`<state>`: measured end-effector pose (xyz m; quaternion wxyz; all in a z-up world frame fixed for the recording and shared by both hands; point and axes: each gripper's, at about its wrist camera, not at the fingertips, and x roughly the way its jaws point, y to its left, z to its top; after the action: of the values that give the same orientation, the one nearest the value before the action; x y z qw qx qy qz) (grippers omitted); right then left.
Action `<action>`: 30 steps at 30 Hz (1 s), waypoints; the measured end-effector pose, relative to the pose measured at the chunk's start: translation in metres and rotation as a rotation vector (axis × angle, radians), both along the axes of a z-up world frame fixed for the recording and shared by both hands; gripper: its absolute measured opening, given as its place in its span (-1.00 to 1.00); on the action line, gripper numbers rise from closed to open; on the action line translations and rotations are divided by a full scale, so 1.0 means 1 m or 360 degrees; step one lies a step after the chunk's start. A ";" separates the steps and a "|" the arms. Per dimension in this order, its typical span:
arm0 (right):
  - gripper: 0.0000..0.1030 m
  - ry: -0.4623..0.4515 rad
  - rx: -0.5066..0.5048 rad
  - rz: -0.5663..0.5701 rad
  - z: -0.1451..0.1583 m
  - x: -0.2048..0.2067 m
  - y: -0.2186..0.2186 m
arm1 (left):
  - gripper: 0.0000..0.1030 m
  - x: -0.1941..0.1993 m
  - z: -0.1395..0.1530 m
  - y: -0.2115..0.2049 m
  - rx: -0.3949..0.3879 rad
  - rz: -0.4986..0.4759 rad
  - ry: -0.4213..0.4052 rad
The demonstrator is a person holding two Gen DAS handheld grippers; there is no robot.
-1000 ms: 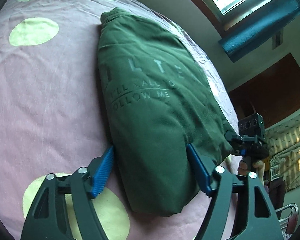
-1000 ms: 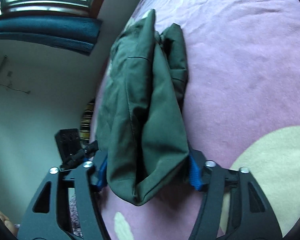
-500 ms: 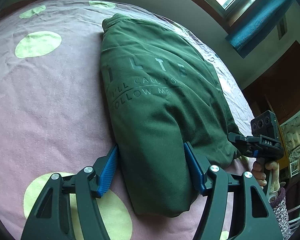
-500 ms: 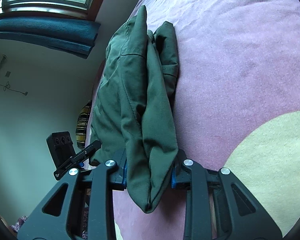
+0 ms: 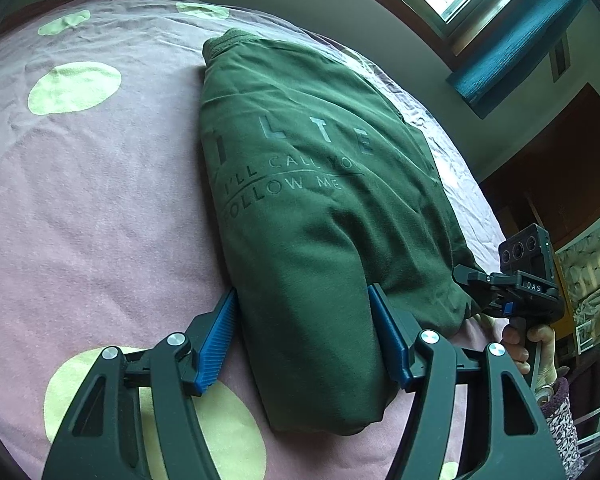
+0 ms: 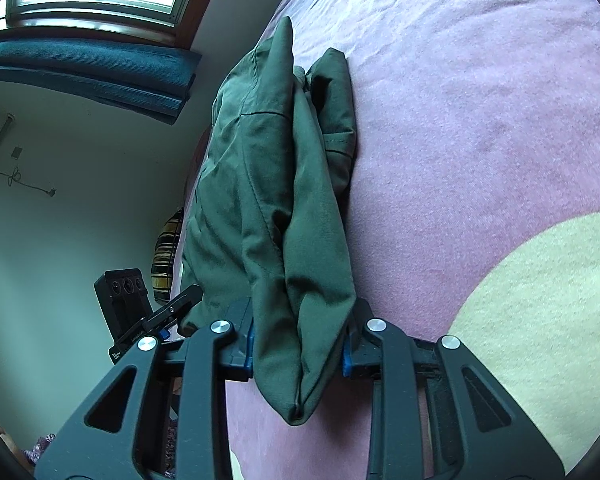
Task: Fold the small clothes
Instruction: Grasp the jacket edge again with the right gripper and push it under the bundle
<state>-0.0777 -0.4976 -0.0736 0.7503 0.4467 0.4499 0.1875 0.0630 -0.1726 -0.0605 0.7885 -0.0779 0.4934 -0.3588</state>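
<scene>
A dark green T-shirt (image 5: 312,208) with grey lettering lies folded lengthwise on the pink bedcover (image 5: 80,208). My left gripper (image 5: 304,320) has its blue pads either side of the shirt's near hem corner and is closing on the thick fabric. My right gripper (image 6: 300,344) is shut on the other hem corner of the green T-shirt (image 6: 276,184), whose folds bunch between the pads. The right gripper also shows in the left wrist view (image 5: 516,292), held by a hand.
The pink bedcover (image 6: 480,120) has yellow-green dots (image 5: 74,88). A wall and a window with a teal blind (image 6: 92,68) lie beyond the bed's far edge. A striped cushion (image 6: 168,256) sits by the wall.
The right gripper's jaws closed onto the shirt's corner. The left gripper's jaws narrowed around the other corner. Both cameras tilted slightly.
</scene>
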 end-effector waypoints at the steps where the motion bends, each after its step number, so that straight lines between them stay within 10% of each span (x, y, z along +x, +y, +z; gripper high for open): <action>1: -0.45 0.0001 0.0000 -0.0001 0.000 0.000 -0.001 | 0.26 0.000 0.000 0.000 -0.0001 0.0000 0.0001; 7: -0.35 -0.0027 0.0092 -0.0012 0.002 -0.004 -0.006 | 0.31 0.002 0.003 0.006 -0.0071 -0.0019 0.0025; 12: 0.43 -0.0136 0.0053 -0.0067 0.026 -0.003 -0.024 | 0.45 0.013 0.012 0.024 -0.0187 -0.0011 0.0045; 18: 0.47 -0.0045 0.0030 -0.0050 0.016 0.042 -0.038 | 0.48 0.049 0.011 0.015 -0.0214 -0.0046 0.0124; 24: 0.47 -0.0005 -0.0091 0.0109 0.011 0.075 -0.019 | 0.50 0.065 0.004 0.000 -0.0183 -0.0057 0.0128; 30: -0.44 0.0040 -0.0145 0.0157 0.001 0.075 -0.013 | 0.23 0.061 -0.002 -0.006 -0.0131 -0.0090 0.0062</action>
<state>-0.0025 -0.5105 -0.0729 0.7540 0.3918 0.4887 0.1980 0.1235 -0.1787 -0.0621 0.7644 -0.1033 0.4955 -0.3993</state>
